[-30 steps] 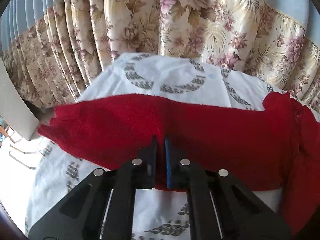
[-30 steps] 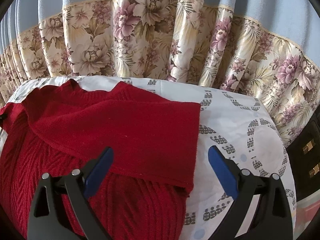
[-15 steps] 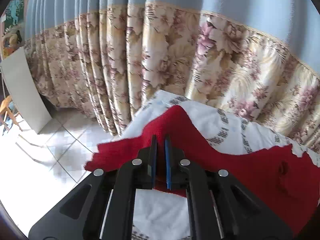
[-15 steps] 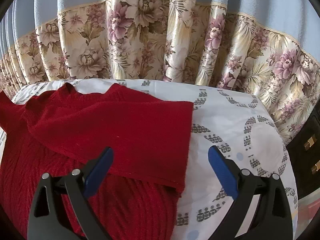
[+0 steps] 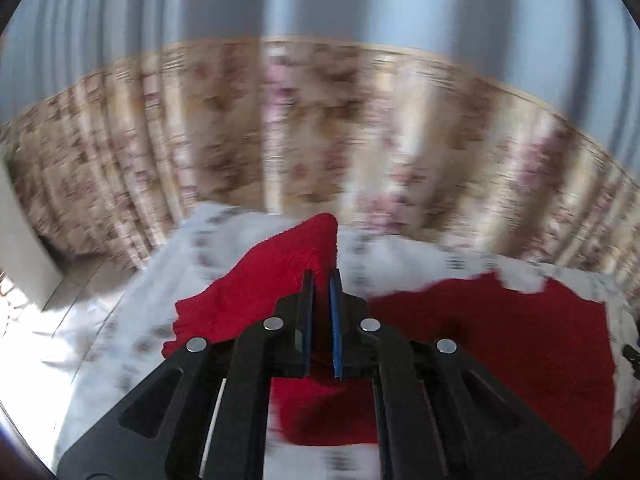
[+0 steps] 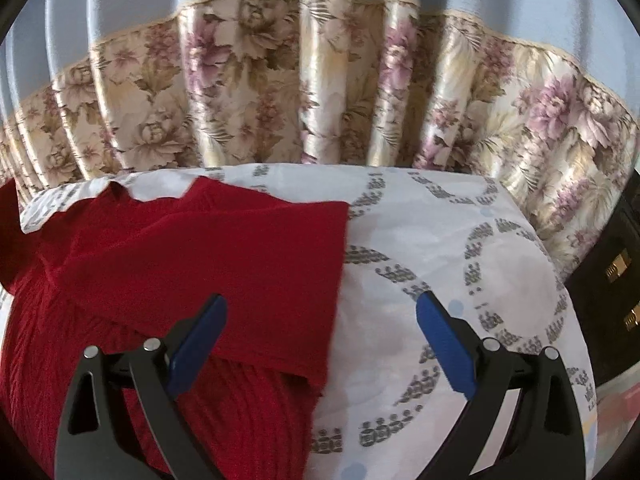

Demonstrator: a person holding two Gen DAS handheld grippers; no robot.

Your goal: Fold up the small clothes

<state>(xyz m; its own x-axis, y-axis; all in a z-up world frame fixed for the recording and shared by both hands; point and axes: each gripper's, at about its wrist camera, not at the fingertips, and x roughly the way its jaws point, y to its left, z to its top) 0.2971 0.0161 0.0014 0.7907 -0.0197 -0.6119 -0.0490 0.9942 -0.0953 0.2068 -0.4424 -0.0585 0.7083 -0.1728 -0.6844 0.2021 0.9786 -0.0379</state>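
Floral curtains point(image 6: 320, 92) hang behind the patterned bedsheet point(image 6: 460, 248) where the red sweater point(image 6: 180, 264) lies. Left gripper point(image 5: 321, 292) jaws clamp its lifted sleeve point(image 5: 280, 276); right gripper point(image 6: 320, 328) jaws stand wide apart above the sweater's folded edge.

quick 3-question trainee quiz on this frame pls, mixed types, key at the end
1. True or false: the right gripper is clamped on the red knitted sweater.
2. Multiple choice: what does the left gripper hold between its blue pads? A) the white sheet with grey ring print B) a lifted fold of the red knitted sweater C) the floral pleated curtain
3. Fill in: in the right wrist view, one sleeve lies folded across the sweater's ribbed ____.

Key:
1. False. Its jaws stand wide open above the sweater's edge and the sheet.
2. B
3. body
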